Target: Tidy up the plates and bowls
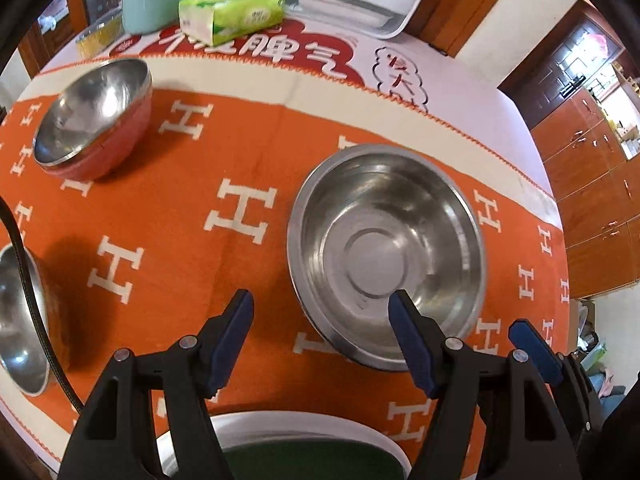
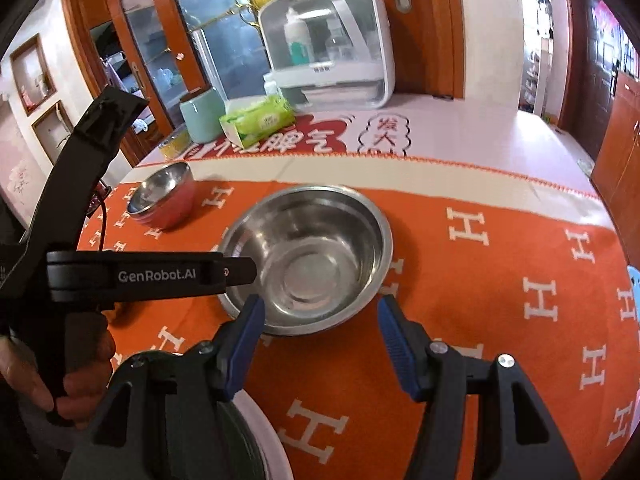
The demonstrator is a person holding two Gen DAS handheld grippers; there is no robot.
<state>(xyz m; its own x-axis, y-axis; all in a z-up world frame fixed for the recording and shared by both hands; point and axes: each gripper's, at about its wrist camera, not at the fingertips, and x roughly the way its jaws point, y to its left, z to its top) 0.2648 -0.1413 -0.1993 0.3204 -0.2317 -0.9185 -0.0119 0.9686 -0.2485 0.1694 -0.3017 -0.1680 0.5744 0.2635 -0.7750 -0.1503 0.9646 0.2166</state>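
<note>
Just ahead of both grippers, on the orange cloth, sits the wide steel bowl, upright and empty. The left gripper has its jaws spread with nothing between them; one blue pad hangs over the bowl's near inner wall, the other outside the rim over the cloth, so it straddles that rim without visibly pinching it. The right gripper is likewise spread and empty, hovering above the bowl's near edge. Behind and beneath both grippers lies a white-rimmed plate with a dark centre. Farther off to the left gripper's left stands a smaller red-sided bowl, and another steel bowl sits at that view's left edge.

The step in hand looks like the approach to the wide bowl, with no grasp yet made. The next move probably calls for lowering one gripper until its pads bracket the thin rim, then closing firmly, since polished steel may slip.
</note>
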